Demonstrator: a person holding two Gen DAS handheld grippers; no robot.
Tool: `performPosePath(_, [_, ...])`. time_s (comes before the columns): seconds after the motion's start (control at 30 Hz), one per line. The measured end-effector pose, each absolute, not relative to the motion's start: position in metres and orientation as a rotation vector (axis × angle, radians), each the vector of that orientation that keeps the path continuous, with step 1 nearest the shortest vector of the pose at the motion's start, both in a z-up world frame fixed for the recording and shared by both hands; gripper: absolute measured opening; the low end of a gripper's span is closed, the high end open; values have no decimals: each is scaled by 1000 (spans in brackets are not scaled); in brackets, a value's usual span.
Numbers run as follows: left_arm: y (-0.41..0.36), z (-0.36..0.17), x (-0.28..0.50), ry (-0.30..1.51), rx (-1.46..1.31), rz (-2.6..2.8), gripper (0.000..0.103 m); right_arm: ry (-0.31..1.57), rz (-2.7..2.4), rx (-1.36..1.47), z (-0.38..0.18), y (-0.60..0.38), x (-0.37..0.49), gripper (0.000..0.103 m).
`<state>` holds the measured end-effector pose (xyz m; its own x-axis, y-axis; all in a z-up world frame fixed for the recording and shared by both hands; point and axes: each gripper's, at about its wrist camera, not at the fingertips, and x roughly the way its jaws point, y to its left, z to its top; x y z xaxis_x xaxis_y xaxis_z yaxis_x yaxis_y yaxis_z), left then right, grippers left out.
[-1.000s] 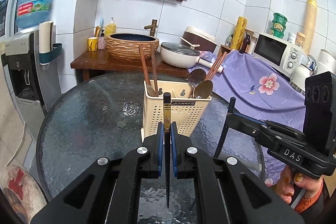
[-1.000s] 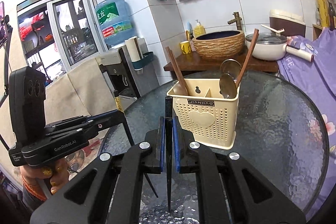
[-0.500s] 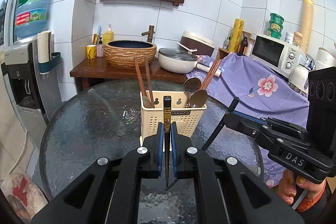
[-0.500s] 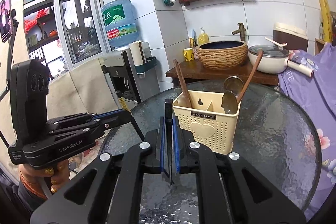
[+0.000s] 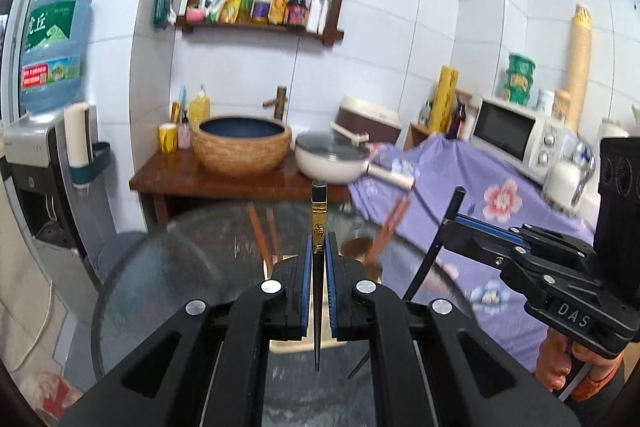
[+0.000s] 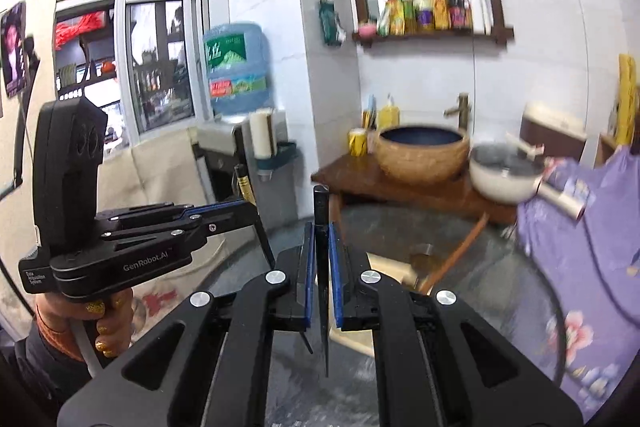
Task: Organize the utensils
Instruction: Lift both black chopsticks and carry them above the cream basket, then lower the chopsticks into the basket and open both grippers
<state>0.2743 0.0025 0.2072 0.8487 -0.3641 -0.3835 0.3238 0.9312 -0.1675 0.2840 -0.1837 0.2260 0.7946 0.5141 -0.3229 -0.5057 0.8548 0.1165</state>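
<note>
My left gripper is shut on a black chopstick with a gold band, held upright. My right gripper is shut on a plain black chopstick, also upright. Each gripper shows in the other's view: the right one with its chopstick, the left one with its chopstick. The cream utensil holder sits on the glass table, mostly hidden behind my left fingers; brown chopsticks and spoon handles stick out of it. It also shows in the right wrist view.
The round glass table lies below both grippers. Behind it stand a wooden counter with a woven basin and a white pot. A purple cloth and microwave are at the right; a water dispenser at the left.
Both grippers have risen and tilted upward with their chopsticks. The utensil holder has dropped low in both views and is now largely hidden behind the fingers.
</note>
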Motion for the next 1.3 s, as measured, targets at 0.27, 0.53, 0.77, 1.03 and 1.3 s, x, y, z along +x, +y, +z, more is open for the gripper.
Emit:
performPosePath(0.27, [-6, 253, 321, 367, -136, -285, 7, 233, 436, 5, 281, -182, 321, 8])
performPosePath(0.53, [-15, 229, 354, 390, -159, -246, 7, 216, 352, -12, 248, -176, 359, 8])
performPosePath(0.77, [-21, 175, 363, 463, -125, -229, 7, 296, 355, 19, 190, -174, 381, 8])
performPosePath(1.03, [-19, 131, 363, 533, -99, -235, 7, 362, 354, 47, 150, -178, 393, 8])
performPosePath(1.3, [-20, 111, 370, 573, -94, -238, 7, 365, 346, 45, 144, -179, 392, 8])
